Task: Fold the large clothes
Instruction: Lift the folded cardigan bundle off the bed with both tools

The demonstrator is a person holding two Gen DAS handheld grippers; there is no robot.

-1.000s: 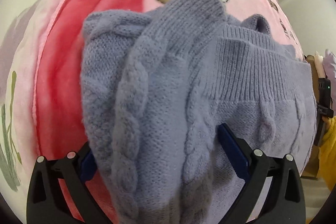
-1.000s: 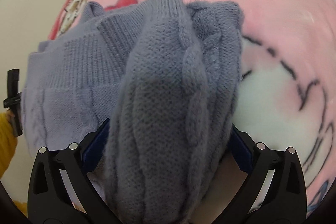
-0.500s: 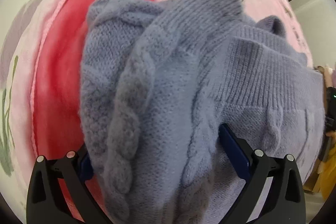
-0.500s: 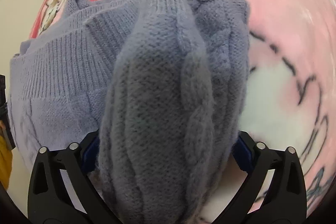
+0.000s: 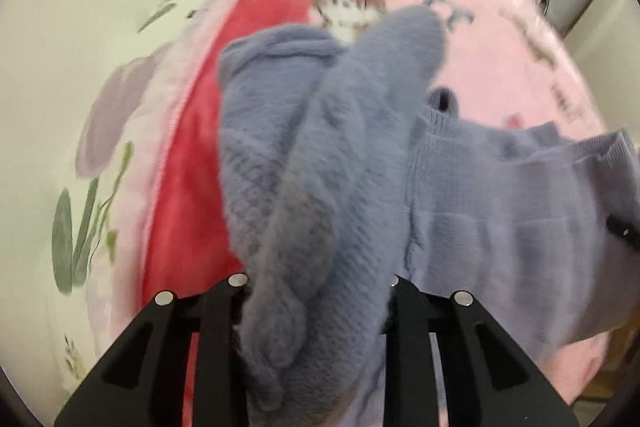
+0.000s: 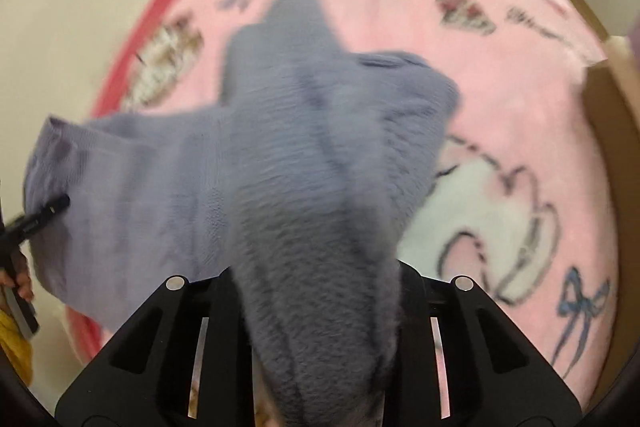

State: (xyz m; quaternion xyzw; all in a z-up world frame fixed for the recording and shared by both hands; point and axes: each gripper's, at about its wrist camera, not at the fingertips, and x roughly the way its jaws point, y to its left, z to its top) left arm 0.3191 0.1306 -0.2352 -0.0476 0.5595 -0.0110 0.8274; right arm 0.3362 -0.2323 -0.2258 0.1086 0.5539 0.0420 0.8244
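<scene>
Since the earlier frames, both grippers have narrowed from a wide spread around the knit to a tight pinch, and the lavender-blue cable-knit sweater (image 5: pixel 332 163) is now hanging higher off the pink plush blanket (image 5: pixel 500 39), with more of the bedding showing around it.

Starting at the left edge of the left wrist view, a cream sheet printed with grey-green leaves (image 5: pixel 76 131) is lying beside the blanket's red band (image 5: pixel 192 179). The left gripper (image 5: pixel 316 283) is closing its jaws on a thick bunched fold of the sweater, which is filling the whole gap between the black fingers (image 5: pixel 224 311). To the right of that fold, the ribbed edge of the sweater is stretching across toward the tip of the other gripper at the far right of the view.

In the right wrist view, the left gripper's black tip is poking in at the left edge against the sweater's pale ribbed edge, with a hand and a yellow sleeve (image 6: pixel 16 351) just below it. Moving right, the right gripper (image 6: pixel 320 281) is also closing its jaws on a gathered bundle of the sweater (image 6: pixel 304 155), the knit packed between them. The sweater is spanning between the two grippers above the blanket, blurred by motion. At the far right, a brown cardboard box (image 6: pixel 608 131) is sitting beside the blanket.
</scene>
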